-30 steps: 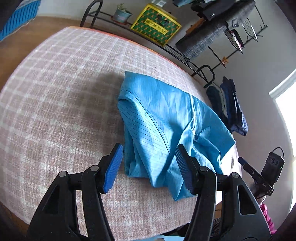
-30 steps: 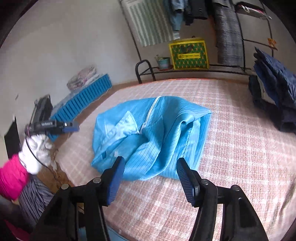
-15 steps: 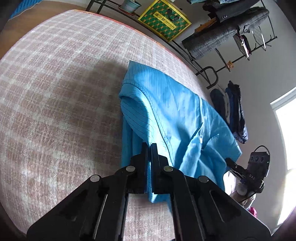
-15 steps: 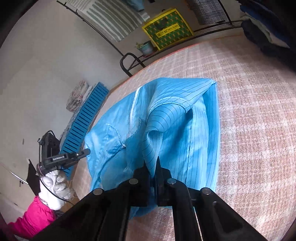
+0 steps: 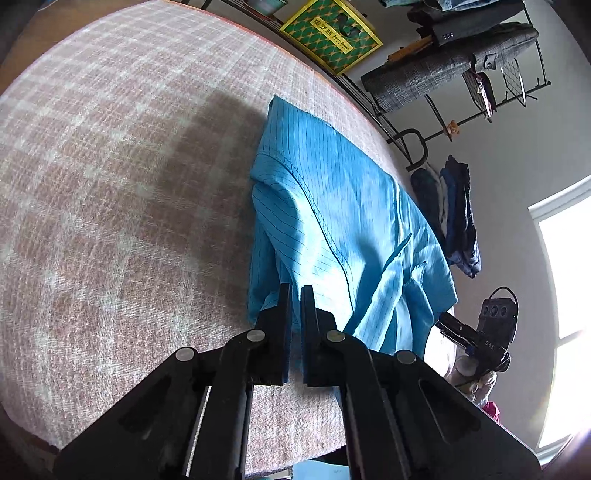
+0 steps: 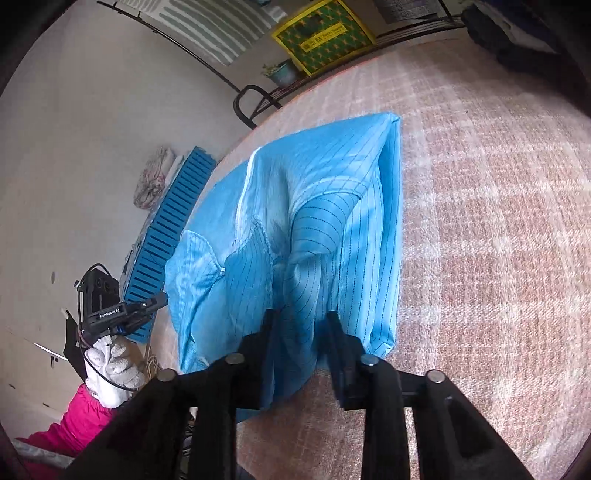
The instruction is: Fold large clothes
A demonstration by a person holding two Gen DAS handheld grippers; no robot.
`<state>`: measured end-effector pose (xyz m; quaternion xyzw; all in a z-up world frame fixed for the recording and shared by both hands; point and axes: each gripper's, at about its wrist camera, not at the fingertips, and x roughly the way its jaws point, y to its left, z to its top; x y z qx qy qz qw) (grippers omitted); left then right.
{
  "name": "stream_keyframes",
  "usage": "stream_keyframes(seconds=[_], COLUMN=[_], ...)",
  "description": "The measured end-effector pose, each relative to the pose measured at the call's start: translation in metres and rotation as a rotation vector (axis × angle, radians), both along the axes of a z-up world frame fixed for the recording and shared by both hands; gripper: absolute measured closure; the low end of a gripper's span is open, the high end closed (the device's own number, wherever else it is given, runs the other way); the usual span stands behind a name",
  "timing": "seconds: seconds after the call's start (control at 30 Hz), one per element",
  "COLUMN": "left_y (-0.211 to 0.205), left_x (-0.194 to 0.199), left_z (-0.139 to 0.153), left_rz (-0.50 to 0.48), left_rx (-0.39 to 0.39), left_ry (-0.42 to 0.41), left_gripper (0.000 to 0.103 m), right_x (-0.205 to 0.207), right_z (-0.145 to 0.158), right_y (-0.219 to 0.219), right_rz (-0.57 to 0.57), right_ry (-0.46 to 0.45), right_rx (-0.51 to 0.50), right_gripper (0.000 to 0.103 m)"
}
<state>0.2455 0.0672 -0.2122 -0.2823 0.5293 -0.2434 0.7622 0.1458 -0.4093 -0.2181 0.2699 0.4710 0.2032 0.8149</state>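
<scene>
Now lying crumpled on the pink checked bed cover (image 5: 110, 192): blue striped garment (image 5: 332, 221), its near edge at both tongs. Left tongs (image 5: 294, 295) pressed together, pinching a fold of that edge. Right tongs (image 6: 299, 321) partly spread after just opening (clamped tight half a second back), bunched cloth between the fingers (image 6: 334, 332), grip hard to judge. Both tongs wide and clear of the garment a second ago.

The garment (image 5: 332, 229) lies bunched on the bed cover (image 5: 110, 221), near its front edge. Behind the bed stands a rack (image 5: 461, 74); a box (image 5: 330, 35) sits, it seems, on its low shelf.
</scene>
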Motion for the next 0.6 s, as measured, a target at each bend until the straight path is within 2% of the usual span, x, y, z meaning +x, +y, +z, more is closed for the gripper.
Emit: stream_keyframes(seconds=[0.03,0.07,0.13,0.27,0.4,0.5,0.57,0.6], left_y=[0.004,0.007,0.014,0.026,0.021,0.013,0.005,0.003], left_x=[0.001,0.003,0.007,0.019,0.025,0.024,0.020,0.018], left_z=[0.001,0.001,-0.002,-0.014,-0.027,-0.029,-0.026,-0.023], left_rz=[0.014,0.033,0.074,0.132,0.137,0.109,0.077,0.079], left_rx=[-0.011,-0.016,-0.033,-0.131,-0.195,-0.214,-0.181,-0.141], left_ry=[-0.004,-0.004,-0.001,0.036,0.059,0.050,0.034,0.012], left_gripper=[0.094,0.079,0.070,0.070,0.070,0.072,0.102,0.102], right_x=[-0.001,-0.002,-0.006,-0.016,-0.002,0.019,0.039,0.050], right_z=[0.004,0.008,0.022,0.063,0.096,0.098,0.090,0.085], right_y=[-0.003,-0.005,-0.009,0.000,0.033,0.056,0.060,0.062], right_rz=[-0.012,-0.033,-0.073,-0.126,-0.041,-0.003,-0.008,-0.006], right_ry=[-0.005,-0.013,-0.044,-0.153,-0.229,-0.239,-0.204,-0.183], right_rx=[-0.008,-0.026,-0.077,-0.226,-0.322,-0.404,-0.425,-0.413], right_gripper=[0.063,0.063,0.063,0.064,0.064,0.064,0.063,0.063])
